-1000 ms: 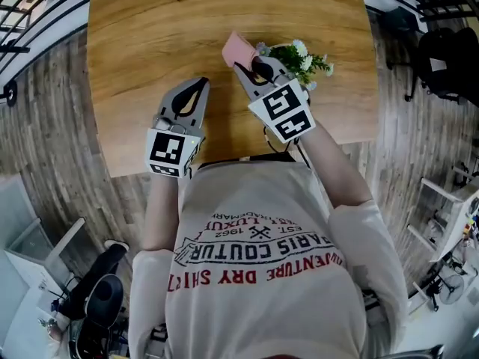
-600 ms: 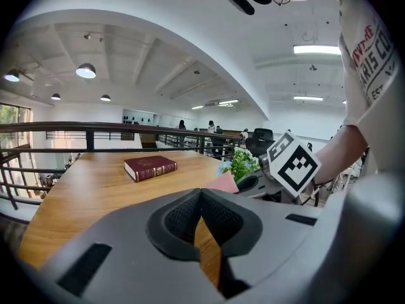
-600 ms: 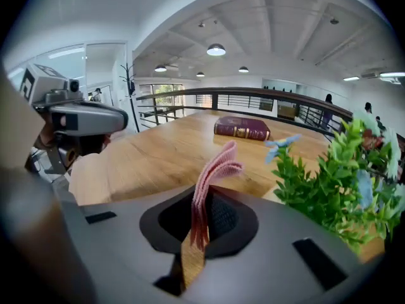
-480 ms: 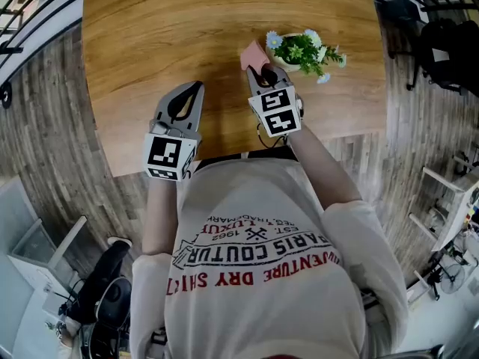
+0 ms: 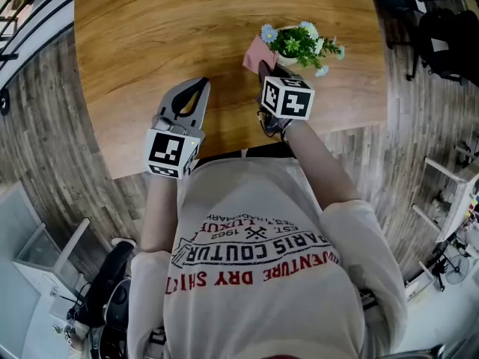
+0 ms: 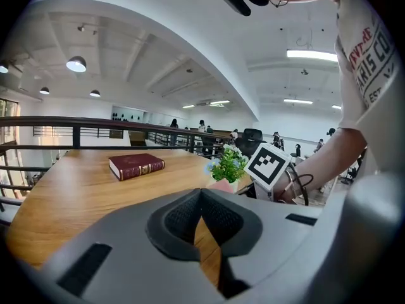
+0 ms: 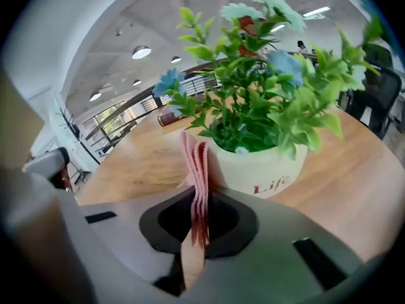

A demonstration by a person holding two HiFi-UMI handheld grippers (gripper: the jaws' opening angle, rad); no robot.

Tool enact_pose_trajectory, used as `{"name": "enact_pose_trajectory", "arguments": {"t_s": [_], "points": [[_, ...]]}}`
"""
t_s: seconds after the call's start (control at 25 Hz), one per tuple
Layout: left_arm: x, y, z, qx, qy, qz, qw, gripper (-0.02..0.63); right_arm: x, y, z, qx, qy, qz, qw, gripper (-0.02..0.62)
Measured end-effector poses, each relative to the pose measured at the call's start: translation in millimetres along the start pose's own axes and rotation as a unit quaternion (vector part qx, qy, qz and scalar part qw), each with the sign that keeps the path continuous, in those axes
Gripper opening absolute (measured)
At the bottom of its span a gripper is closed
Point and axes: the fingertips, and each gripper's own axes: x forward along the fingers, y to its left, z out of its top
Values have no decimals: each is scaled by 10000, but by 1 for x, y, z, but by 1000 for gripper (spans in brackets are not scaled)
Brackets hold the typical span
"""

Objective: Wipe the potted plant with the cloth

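A small potted plant point(image 5: 296, 43) with green leaves and pale blue and white flowers stands in a cream pot point(image 7: 261, 164) on the wooden table point(image 5: 150, 43), toward its right side. My right gripper point(image 5: 267, 70) is shut on a folded pink cloth point(image 5: 257, 53), which stands on edge between the jaws point(image 7: 197, 170) and lies against the pot's left side. The right gripper points steeply down at the pot's base. To the left, my left gripper point(image 5: 197, 88) hovers over bare table with its jaws shut and nothing in them point(image 6: 201, 202).
A dark red book point(image 6: 136, 166) lies at the table's far side. The table's near edge runs just under both grippers, against the person's body. A black railing point(image 6: 76, 132) borders the table's far side, and a dark chair point(image 5: 449, 58) stands on the right.
My right gripper has rolled and dropped toward the table with the cloth, ending low beside the pot. The left gripper has stayed in much the same place.
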Motion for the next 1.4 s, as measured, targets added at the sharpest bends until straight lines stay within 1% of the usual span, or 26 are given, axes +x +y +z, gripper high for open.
{"name": "enact_pose_trajectory", "arguments": {"t_s": [0.08,0.2,0.32,0.64,0.8,0.88,1.0,1.08,1.12,1.16,1.2,1.24,1.32,1.4], "points": [[0,-2,0,-17,-24,-25,10000,15,-1,-5,-3,284,15,-41,9996,35],[-1,-6,2,-15,-82,-84,9999,15,-3,-13,-8,515,22,-156,9985,36],[2,-9,0,-1,-47,-132,9999,15,-6,-24,-13,762,34,-245,9968,36],[11,-20,-5,-23,49,-251,9997,15,-21,-41,-18,767,43,-294,9966,36],[18,-30,-5,8,38,-340,9994,15,-32,-55,-23,563,52,-428,9975,37],[22,-35,-3,16,22,-372,9993,15,-39,-60,-23,275,40,-517,9983,36],[30,-44,2,47,-22,-398,9992,15,-51,-68,-18,-299,-78,-641,9975,35],[37,-50,5,48,-48,-431,9990,16,-61,-81,-12,-488,-169,-782,9956,36],[41,-54,6,8,-53,-459,9989,23,-65,-91,-10,-502,-185,-861,9948,35],[46,-57,5,-56,-50,-494,9988,68,-69,-101,-9,-478,-179,-936,9943,35],[52,-61,4,-122,-33,-535,9985,144,-72,-113,-9,-436,-159,-999,9939,37],[57,-64,2,-168,-4,-576,9982,185,-74,-124,-8,-401,-137,-1044,9936,36],[69,-71,-2,-179,63,-618,9979,209,-79,-143,-4,-409,-113,-1083,9932,35],[82,-76,-5,-140,139,-608,9980,246,-81,-160,4,-527,-118,-1092,9926,35]]}}
